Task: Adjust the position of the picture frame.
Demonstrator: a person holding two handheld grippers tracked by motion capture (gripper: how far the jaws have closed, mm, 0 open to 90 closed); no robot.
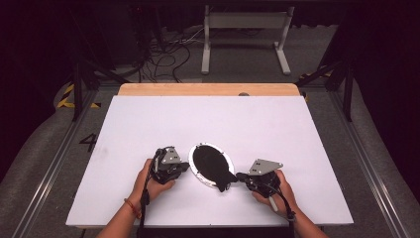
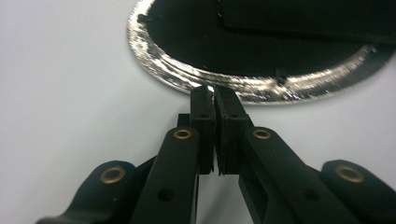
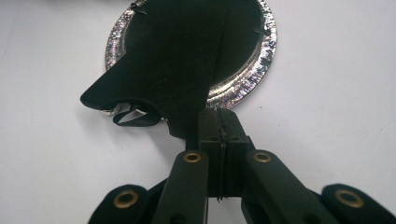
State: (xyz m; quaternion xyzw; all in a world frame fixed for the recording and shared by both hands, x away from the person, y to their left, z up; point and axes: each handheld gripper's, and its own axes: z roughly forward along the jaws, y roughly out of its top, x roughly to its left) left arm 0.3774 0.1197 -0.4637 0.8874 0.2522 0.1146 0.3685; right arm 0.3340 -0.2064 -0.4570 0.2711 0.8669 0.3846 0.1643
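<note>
A: Where does the black cloth (image 1: 212, 164) lie?

B: It lies on the round silver foil plate (image 1: 199, 174), which stands on the white desk (image 1: 277, 124), near the front edge, between the two hands. The cloth covers most of the plate. One corner of it hangs over the rim on the side of the right hand, and in the right gripper view a thin black loop (image 3: 135, 119) shows under that corner.

A: What does the right tongs (image 1: 241, 176) do?

B: Its jaws are pressed together. In the right gripper view (image 3: 219, 122) the tips stand just at the rim of the plate, beside the hanging edge of the cloth. Whether a bit of cloth is pinched between them cannot be told; the cloth looks to pass beside the left jaw.

A: And the left tongs (image 1: 186, 165)?

B: It is almost closed; a narrow slit remains between the jaws and nothing is in it. In the left gripper view (image 2: 214, 95) the tips are at the shiny rim of the plate (image 2: 187, 77), touching or very near it. The cloth (image 2: 280, 42) is farther in, apart from these tips.

A: How are the hands?

B: The left hand (image 1: 153, 181) and the right hand (image 1: 277, 191) each hold a tongs low over the desk, one at each side of the plate, both pointing inward to it. A grey three-cornered plate sits on top of each.
</note>
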